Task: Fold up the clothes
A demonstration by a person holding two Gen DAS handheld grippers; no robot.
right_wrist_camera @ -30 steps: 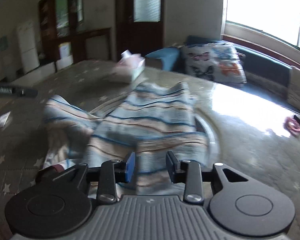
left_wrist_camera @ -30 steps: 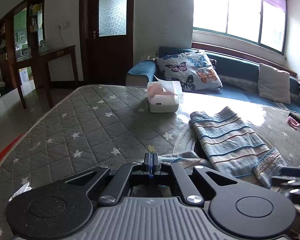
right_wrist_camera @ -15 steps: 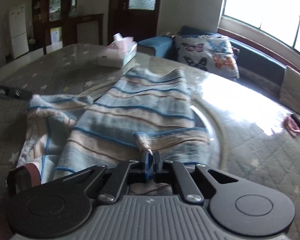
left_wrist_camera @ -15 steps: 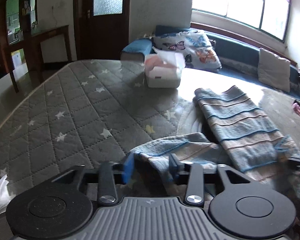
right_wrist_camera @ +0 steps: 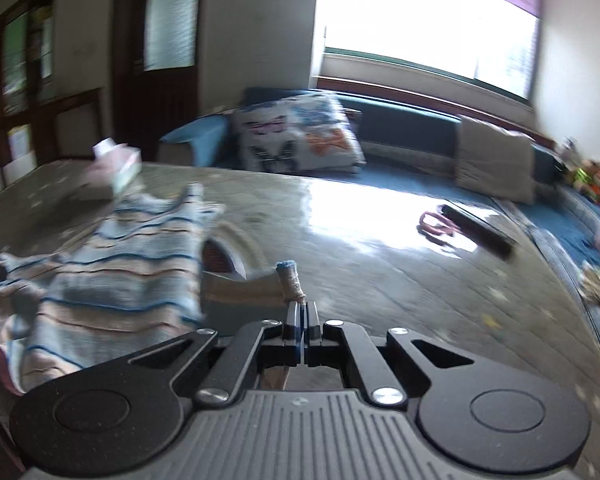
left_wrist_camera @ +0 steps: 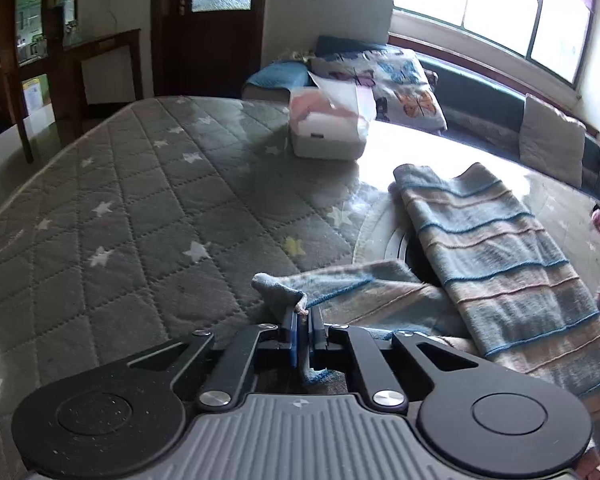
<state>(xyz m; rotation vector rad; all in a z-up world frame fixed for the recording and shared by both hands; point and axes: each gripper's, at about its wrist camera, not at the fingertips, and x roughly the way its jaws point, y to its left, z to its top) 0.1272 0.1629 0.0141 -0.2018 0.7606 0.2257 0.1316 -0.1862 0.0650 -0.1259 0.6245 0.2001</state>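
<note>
The left gripper (left_wrist_camera: pixel 303 330) has its fingers pressed together on a corner of the striped cloth (left_wrist_camera: pixel 496 256), a small tuft of it poking up past the tips, and the right gripper (right_wrist_camera: pixel 301 322) is pinched the same way on another corner, which stands up as a little twisted roll. From those two held points the cloth runs out over the quilted table cover (left_wrist_camera: pixel 140 216), part bunched near the left gripper and part laid in a longer band toward the window. It looks soft, limp and light, a knit or towel-like weave that sags wherever nothing carries it, so it will likely drape and wrinkle rather than hold a crease; corners and hems seem the sensible places to hold it, since a pinch in the middle would only gather it up. The weave should give grip enough, though so little cloth between the tips could slip out under a hard tug. Counted: one striped cloth, two grippers, one tissue box (left_wrist_camera: pixel 330 128) farther back on the table, one small pink thing (right_wrist_camera: pixel 434 224) lying well apart toward the right, too blurred to name, and two cushions on the bench by the window.
</note>
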